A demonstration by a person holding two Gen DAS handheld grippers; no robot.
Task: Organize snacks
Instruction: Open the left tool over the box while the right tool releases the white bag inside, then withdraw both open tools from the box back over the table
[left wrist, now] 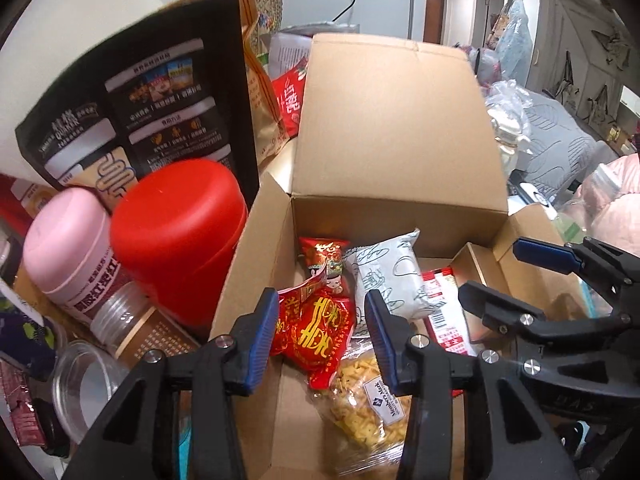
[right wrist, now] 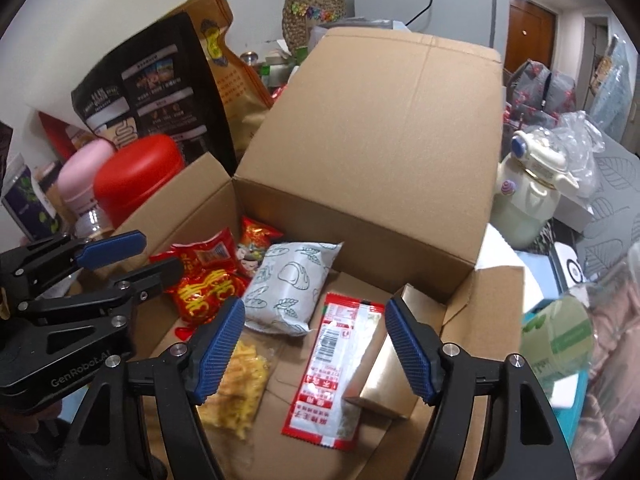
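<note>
Both sets of fingers are held apart, nothing gripped, over the open cardboard box (right wrist: 360,216). Below the left gripper (left wrist: 322,336) a red snack bag (left wrist: 320,336) is seen. Between and beneath the right gripper (right wrist: 314,354) fingers a red-white sachet (right wrist: 336,368) lies, beside a gold box (right wrist: 388,376).
</note>
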